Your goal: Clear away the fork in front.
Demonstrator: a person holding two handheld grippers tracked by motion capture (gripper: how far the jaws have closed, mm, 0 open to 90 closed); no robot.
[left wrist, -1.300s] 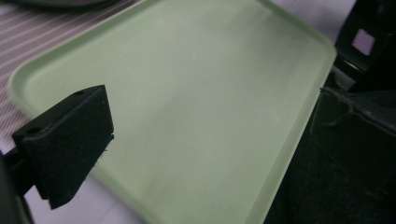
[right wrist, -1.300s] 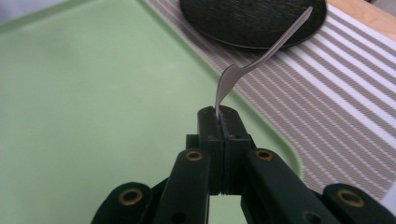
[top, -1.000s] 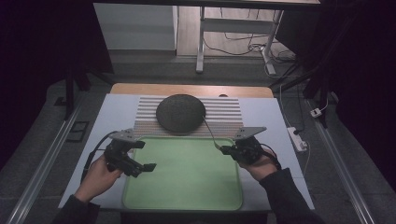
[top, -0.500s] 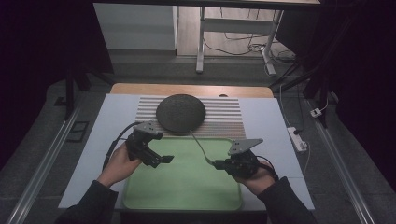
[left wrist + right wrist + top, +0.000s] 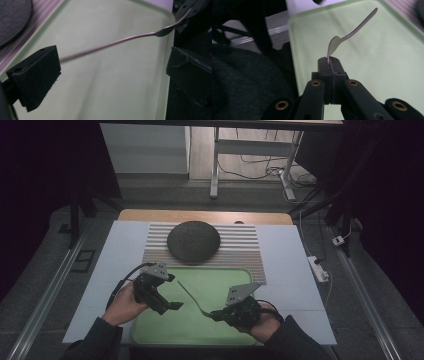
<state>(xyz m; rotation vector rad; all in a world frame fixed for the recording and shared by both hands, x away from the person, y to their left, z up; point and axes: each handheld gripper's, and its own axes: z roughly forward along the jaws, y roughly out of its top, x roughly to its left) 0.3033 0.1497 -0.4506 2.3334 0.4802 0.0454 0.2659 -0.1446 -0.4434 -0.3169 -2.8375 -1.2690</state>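
A thin metal utensil (image 5: 192, 300) hangs over the green tray (image 5: 220, 280), its handle slanting up and to the left. My right gripper (image 5: 212, 315) is shut on its widened head end; in the right gripper view the jaws (image 5: 329, 61) meet on the utensil (image 5: 352, 31). My left gripper (image 5: 172, 292) stands open over the tray's left part. In the left gripper view the utensil's handle (image 5: 120, 41) runs across the gap between the wide jaws (image 5: 112, 72), its tip by the left pad (image 5: 37, 72), with neither pad pressing on it.
A dark round domed object (image 5: 193, 241) lies on a striped mat (image 5: 245, 250) behind the tray. The white table top (image 5: 290, 285) has bare room on both sides. A power strip (image 5: 318, 268) lies past the right edge.
My right hand has carried the utensil left and toward the near edge of the tray. My left hand has moved right over the tray, bringing its open jaws around the handle.
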